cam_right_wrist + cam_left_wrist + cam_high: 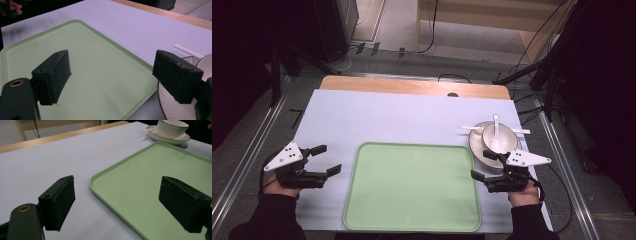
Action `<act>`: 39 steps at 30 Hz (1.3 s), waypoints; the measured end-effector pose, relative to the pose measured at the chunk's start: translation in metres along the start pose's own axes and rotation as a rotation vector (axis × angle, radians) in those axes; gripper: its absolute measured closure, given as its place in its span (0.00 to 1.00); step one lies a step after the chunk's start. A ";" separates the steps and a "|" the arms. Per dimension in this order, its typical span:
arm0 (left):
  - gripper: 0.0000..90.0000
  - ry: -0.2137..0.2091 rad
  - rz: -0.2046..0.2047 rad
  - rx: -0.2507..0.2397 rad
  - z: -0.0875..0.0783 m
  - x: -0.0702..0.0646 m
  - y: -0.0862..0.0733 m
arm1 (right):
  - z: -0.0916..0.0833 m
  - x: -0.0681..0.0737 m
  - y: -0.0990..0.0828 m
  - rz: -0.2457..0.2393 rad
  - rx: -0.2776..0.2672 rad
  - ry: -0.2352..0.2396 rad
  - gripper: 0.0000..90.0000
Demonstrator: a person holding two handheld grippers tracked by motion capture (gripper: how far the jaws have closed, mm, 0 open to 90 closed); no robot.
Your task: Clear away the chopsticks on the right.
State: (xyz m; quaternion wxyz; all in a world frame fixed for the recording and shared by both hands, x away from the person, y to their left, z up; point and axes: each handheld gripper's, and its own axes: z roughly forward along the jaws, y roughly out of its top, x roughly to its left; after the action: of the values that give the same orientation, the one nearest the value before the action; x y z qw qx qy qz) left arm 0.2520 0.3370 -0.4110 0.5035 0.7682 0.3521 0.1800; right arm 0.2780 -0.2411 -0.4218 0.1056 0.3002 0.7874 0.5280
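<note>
Two hand-held grippers, jaws apart and empty, flank a green tray (412, 187).
Nearest the right gripper (484, 165), a white bowl (500, 137) on its saucer (477, 145) looks rigid, slippery, breakable; take the rim. The left gripper (326, 159) waits well apart.

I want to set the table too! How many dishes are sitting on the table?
3: a green tray in the middle near the person, and a plate at its far right corner with a bowl on it. None look hidden.
</note>
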 end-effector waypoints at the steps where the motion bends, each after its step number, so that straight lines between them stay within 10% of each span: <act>1: 0.15 0.001 -0.001 0.000 0.000 0.000 0.000 | 0.000 0.000 0.000 0.000 0.001 0.000 0.17; 39: 0.15 0.005 -0.003 -0.008 -0.001 0.001 0.000 | 0.000 0.000 0.000 0.006 0.000 0.009 0.17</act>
State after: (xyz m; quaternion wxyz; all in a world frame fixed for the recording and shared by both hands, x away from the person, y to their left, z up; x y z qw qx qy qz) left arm 0.2523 0.3377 -0.4105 0.5058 0.7653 0.3537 0.1827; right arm 0.2779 -0.2414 -0.4221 0.1005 0.2999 0.7869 0.5298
